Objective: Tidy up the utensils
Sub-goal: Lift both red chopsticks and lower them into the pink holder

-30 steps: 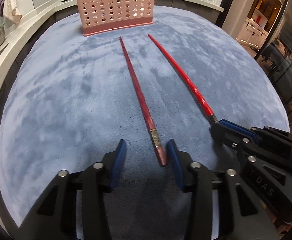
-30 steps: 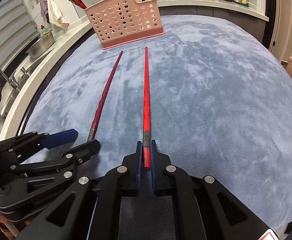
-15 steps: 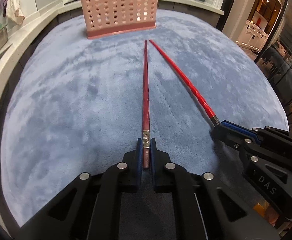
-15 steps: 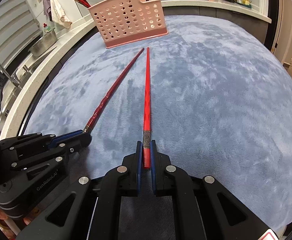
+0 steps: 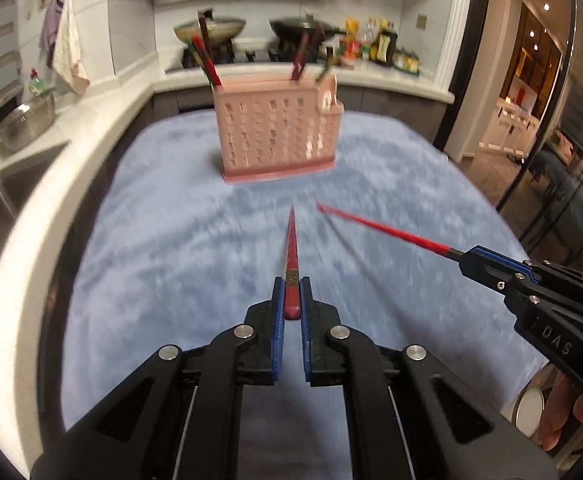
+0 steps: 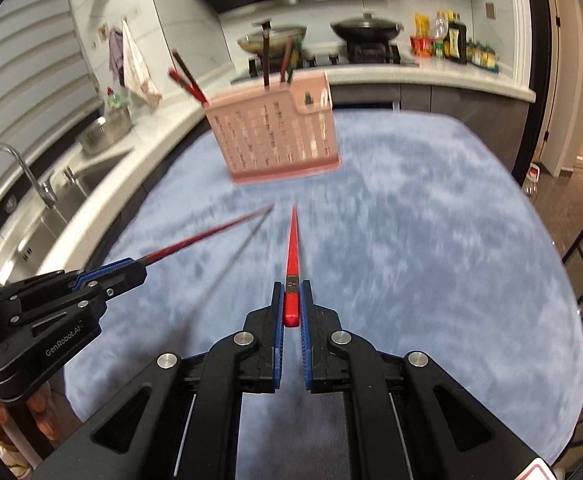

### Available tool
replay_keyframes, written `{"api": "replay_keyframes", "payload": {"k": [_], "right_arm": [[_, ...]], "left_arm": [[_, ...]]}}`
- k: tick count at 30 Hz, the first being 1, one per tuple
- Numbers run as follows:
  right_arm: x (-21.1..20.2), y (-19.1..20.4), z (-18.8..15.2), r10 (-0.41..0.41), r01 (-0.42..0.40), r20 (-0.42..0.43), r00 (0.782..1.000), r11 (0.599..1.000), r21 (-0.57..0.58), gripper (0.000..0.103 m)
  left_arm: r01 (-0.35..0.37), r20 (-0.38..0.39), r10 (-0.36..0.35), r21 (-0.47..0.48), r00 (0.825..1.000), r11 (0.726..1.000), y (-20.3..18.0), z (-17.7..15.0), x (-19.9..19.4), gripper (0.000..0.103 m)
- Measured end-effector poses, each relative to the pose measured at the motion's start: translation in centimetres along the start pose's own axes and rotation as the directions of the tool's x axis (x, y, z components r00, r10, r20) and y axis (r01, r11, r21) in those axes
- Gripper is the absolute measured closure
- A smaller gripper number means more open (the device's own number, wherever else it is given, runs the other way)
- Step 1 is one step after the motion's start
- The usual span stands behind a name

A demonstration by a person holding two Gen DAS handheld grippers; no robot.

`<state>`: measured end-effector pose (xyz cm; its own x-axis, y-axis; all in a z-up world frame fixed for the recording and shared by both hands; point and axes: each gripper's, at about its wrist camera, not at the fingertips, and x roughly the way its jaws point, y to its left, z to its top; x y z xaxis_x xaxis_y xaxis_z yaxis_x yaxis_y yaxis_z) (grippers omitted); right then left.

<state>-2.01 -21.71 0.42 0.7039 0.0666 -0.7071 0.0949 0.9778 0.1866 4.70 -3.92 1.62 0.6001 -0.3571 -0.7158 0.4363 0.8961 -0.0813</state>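
Observation:
My left gripper point(image 5: 292, 286) is shut on the thick end of a dark red chopstick point(image 5: 291, 240), which points ahead above the blue mat point(image 5: 163, 248). My right gripper point(image 6: 292, 286) is shut on the end of a brighter red chopstick point(image 6: 292, 240), also lifted off the mat. Each gripper shows in the other's view: the right gripper point(image 5: 465, 258) at the right edge, the left gripper point(image 6: 141, 270) at the left edge. A pink perforated utensil basket point(image 5: 277, 140) stands ahead at the far side of the mat, with several chopsticks standing in it.
A white counter point(image 5: 71, 136) with a sink point(image 6: 67, 188) and tap point(image 6: 27, 172) runs along the left. Pans point(image 6: 365, 28) on a stove and bottles point(image 6: 451, 44) line the back counter. A towel point(image 5: 69, 56) hangs on the wall. A hand point(image 5: 567, 412) holds the right gripper.
The left gripper closed on the dark red chopstick. Both grippers then rose with their chopsticks off the mat, and the basket now appears lower and fuller in both views.

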Motion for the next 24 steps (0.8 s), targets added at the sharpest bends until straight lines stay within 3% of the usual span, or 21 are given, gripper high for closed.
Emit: {"api": "replay_keyframes", "payload": {"k": [13, 24], "right_arm": [[-2.8, 0.6, 8.8, 0.039, -0.038, 0.152, 0.988, 0.999, -0.015, 0.096], [-3.7, 1.1, 16.6, 0.083, -0.077, 0.273, 0.958, 0.996, -0.034, 0.096]], "left_arm": [[-0.006, 0.197, 0.015, -0.047, 0.98, 0.999, 3.0, 8.6, -4.2, 0.096], [-0.006, 0.346, 0.026, -0.057, 0.938, 0.998, 4.7, 17.0, -6.5, 0.096]]}}
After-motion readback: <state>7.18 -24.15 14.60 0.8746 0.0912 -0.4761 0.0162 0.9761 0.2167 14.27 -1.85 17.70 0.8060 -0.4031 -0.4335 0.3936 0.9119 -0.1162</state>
